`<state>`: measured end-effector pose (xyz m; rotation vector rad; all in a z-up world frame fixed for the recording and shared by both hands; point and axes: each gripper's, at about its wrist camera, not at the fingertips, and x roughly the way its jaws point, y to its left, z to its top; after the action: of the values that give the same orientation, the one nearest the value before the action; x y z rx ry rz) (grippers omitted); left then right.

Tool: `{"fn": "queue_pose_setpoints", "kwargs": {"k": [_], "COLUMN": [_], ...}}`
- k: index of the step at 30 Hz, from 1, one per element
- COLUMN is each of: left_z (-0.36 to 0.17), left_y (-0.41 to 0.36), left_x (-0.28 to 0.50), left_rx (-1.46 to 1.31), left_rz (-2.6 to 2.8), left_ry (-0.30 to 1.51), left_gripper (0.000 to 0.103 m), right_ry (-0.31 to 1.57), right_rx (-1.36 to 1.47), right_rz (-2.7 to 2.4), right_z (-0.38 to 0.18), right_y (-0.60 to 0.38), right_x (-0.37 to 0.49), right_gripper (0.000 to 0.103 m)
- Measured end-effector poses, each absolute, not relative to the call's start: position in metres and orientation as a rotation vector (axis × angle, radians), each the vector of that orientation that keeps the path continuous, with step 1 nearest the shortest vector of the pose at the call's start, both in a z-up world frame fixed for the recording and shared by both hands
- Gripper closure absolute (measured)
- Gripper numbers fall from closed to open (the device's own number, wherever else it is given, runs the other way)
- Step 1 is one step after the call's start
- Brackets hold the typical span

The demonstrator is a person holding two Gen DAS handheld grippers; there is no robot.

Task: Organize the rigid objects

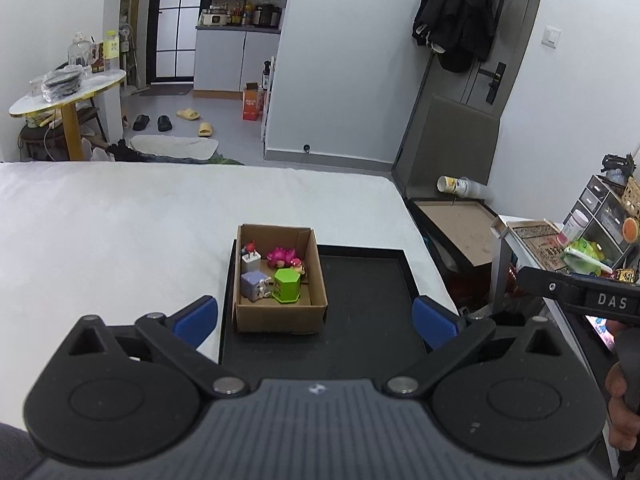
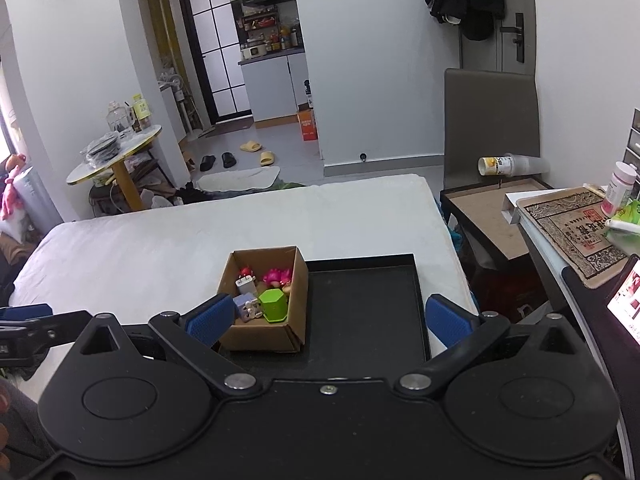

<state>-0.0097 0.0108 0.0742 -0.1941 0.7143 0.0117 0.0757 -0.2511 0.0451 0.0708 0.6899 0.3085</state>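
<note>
White bed (image 1: pixel 120 220), black tray (image 1: pixel 360 288) at its near right edge, cardboard box (image 1: pixel 280 316) set on tray's left side
Small toys and green container (image 1: pixel 286 285) are already boxed; left gripper (image 1: pixel 316 320) and right gripper (image 2: pixel 328 316) are held wide open, empty, above tray; sorting judged nearly done, next pick unclear

Matt brown cardboard box (image 1: pixel 280 316) sits on smooth black tray (image 1: pixel 368 280), beside white cloth sheet (image 1: pixel 120 220).
</note>
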Motion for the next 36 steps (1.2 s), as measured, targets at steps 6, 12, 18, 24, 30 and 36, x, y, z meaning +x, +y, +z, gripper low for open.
{"fn": "queue_pose_setpoints", "kwargs": {"k": [6, 12, 18, 24, 30, 36], "left_z": [0.061, 0.045, 0.033, 0.029, 0.03, 0.028], "left_y": [0.008, 0.01, 0.01, 0.013, 0.019, 0.02], "left_x": [-0.009, -0.007, -0.006, -0.004, -0.005, -0.003], "left_rx": [-0.191, -0.203, -0.178, -0.173, -0.212, -0.22], "left_rz": [-0.003, -0.025, -0.023, -0.01, -0.015, -0.008], "left_ry": [0.716, 0.743, 0.777, 0.792, 0.781, 0.787], "left_gripper": [0.0, 0.0, 0.0, 0.0, 0.0, 0.0], "right_ry": [0.716, 0.753, 0.776, 0.793, 0.797, 0.793], "right_rx": [0.073, 0.059, 0.032, 0.044, 0.043, 0.039], "right_rz": [0.303, 0.303, 0.308, 0.327, 0.324, 0.31], "right_z": [0.039, 0.027, 0.017, 0.013, 0.013, 0.013], "right_y": [-0.247, -0.241, -0.235, -0.231, -0.23, -0.23], "right_x": [0.074, 0.073, 0.073, 0.072, 0.072, 0.073], "right_gripper": [0.0, 0.0, 0.0, 0.0, 0.0, 0.0]}}
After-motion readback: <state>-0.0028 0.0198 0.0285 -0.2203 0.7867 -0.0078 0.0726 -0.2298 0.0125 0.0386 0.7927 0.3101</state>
